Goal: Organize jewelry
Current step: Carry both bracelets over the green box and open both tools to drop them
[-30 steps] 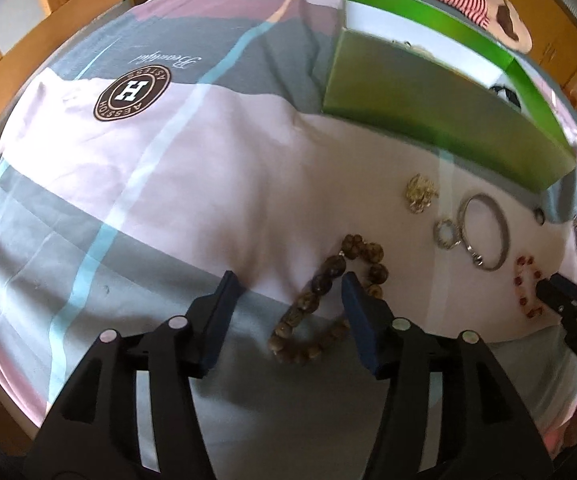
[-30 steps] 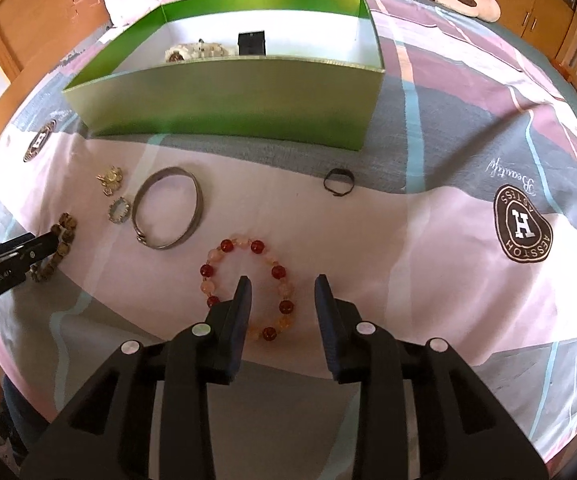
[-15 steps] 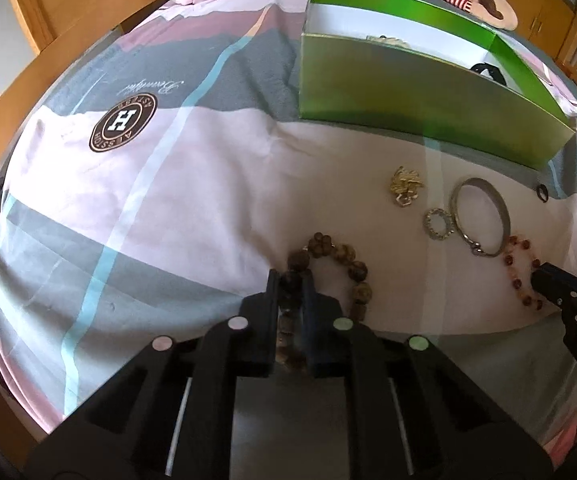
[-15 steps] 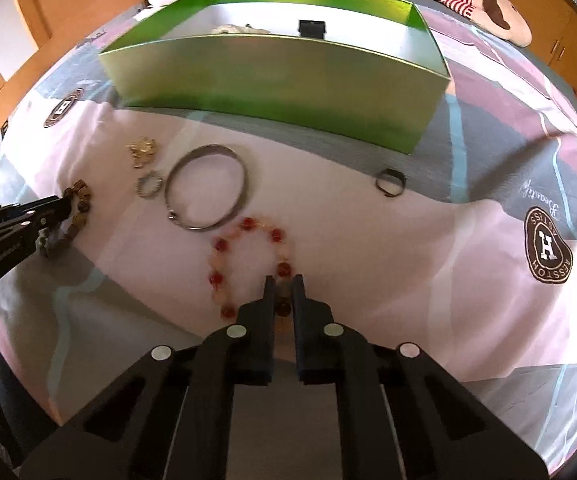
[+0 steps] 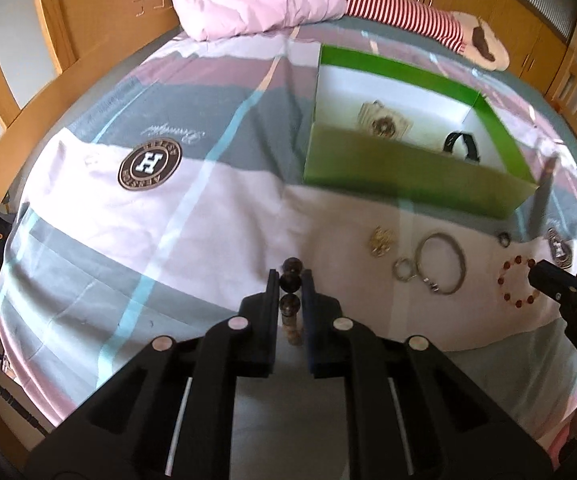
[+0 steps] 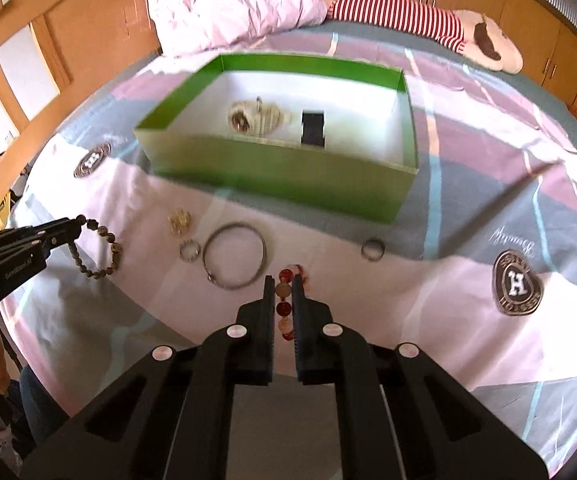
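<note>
Left wrist: left gripper (image 5: 290,280) clamps brown wooden bead bracelet (image 5: 291,282); right gripper (image 6: 280,286) pinches red-orange bead bracelet (image 6: 282,292), probably clear of bedsheet (image 6: 368,312).

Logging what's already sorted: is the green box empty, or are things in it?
Not empty. The green box stands open, and on its white floor lie a pale beaded piece and a black item.

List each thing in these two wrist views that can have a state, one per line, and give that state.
Left gripper: shut on the brown wooden bead bracelet.
Right gripper: shut on the red and orange bead bracelet.
Green cardboard box: open, lidless, some items inside.
Silver metal bangle: lying flat on the bedsheet.
Dark small ring: lying on the bedsheet.
</note>
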### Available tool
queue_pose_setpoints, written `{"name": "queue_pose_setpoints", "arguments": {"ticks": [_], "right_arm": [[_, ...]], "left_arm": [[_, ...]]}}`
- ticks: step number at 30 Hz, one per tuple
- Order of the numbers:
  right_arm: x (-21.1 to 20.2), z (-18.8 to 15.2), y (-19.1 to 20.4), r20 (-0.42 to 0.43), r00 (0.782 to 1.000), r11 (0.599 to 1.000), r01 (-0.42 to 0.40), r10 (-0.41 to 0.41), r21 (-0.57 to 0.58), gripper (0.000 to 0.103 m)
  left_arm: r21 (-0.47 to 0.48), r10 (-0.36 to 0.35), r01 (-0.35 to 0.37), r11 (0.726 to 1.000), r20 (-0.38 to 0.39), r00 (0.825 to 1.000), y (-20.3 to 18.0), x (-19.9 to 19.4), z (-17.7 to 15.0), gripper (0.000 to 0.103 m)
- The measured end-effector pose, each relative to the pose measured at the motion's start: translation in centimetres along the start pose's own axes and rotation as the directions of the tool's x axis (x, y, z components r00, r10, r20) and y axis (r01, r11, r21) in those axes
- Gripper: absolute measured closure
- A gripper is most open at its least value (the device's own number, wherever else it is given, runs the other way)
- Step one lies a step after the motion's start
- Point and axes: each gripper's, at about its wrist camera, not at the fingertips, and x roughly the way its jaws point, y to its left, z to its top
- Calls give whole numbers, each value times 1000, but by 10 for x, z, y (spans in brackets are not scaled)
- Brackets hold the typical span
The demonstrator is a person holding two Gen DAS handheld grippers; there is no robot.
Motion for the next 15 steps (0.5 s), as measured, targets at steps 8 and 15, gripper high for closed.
{"name": "queue_pose_setpoints", "arguments": {"ticks": [8,15], "right_arm": [[-14,9,-6,43,999,1000,-12,11,18,95],[-6,13,-3,30,999,1000,-17,16,14,95]], "left_arm": [[-27,-77,78,997,12,997,11,-18,30,92],[6,-86,86,996,8,996,-4,-13,37,92]]}}
